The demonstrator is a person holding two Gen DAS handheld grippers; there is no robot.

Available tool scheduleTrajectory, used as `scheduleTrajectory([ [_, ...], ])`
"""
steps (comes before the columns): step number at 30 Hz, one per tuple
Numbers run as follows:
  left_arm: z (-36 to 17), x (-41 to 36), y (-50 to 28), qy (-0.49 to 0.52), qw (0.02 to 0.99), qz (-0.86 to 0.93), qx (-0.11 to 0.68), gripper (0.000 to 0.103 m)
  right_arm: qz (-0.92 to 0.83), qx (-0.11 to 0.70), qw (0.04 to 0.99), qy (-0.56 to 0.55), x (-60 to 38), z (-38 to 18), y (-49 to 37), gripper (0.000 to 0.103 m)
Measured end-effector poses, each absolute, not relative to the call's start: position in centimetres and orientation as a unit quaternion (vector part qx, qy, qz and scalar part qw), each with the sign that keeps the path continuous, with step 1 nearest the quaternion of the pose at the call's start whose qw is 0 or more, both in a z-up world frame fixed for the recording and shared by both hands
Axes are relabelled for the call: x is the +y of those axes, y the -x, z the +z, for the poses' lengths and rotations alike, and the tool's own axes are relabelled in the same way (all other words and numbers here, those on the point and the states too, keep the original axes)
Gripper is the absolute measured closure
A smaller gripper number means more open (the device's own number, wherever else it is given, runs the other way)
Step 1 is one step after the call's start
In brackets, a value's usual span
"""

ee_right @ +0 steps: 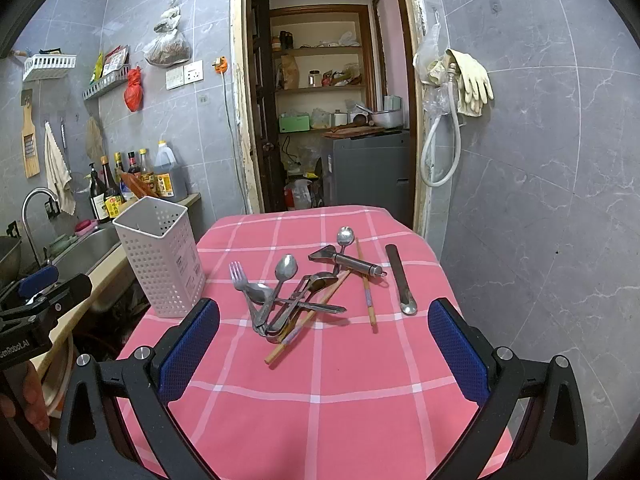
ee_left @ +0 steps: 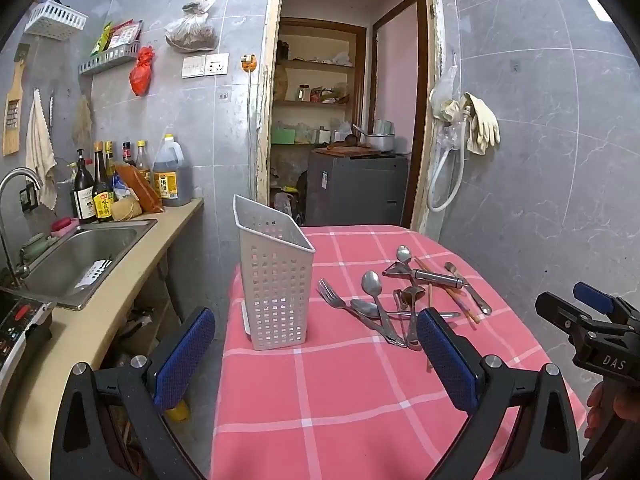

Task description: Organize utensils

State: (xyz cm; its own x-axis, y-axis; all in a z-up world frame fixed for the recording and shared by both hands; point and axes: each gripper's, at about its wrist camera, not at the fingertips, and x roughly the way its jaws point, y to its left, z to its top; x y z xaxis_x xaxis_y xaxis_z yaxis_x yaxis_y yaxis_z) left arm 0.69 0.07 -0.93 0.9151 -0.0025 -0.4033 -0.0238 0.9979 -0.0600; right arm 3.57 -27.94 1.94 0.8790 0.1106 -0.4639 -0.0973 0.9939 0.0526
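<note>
A white perforated utensil holder (ee_left: 276, 284) (ee_right: 160, 256) stands upright on the left part of a pink checked tablecloth (ee_left: 340, 392) (ee_right: 320, 380). To its right lies a loose pile of metal utensils (ee_left: 384, 308) (ee_right: 288, 292): a fork (ee_right: 238, 276), spoons, a peeler (ee_right: 348, 258) and wooden chopsticks (ee_right: 366, 288). One flat metal piece (ee_right: 400, 280) lies apart on the right. My left gripper (ee_left: 316, 352) hovers open over the near table, below the holder and the pile, holding nothing. My right gripper (ee_right: 324, 344) is open too, just short of the pile, empty.
A steel sink (ee_left: 76, 256) and counter with sauce bottles (ee_left: 100, 184) run along the left. Behind the table an open doorway (ee_left: 348, 120) shows shelves and a grey appliance. Rubber gloves (ee_left: 480, 124) and a hose hang on the right wall. A hand (ee_left: 600, 412) holds the other gripper.
</note>
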Motion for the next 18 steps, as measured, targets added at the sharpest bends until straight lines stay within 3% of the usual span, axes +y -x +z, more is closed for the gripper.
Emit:
scheduleTrajectory([
  [18,-0.79,0.12,-0.79,0.033,0.978,0.005,0.208,0.001,0.053,0.242,0.969,-0.013,-27.6,1.75,-3.75,0.001],
])
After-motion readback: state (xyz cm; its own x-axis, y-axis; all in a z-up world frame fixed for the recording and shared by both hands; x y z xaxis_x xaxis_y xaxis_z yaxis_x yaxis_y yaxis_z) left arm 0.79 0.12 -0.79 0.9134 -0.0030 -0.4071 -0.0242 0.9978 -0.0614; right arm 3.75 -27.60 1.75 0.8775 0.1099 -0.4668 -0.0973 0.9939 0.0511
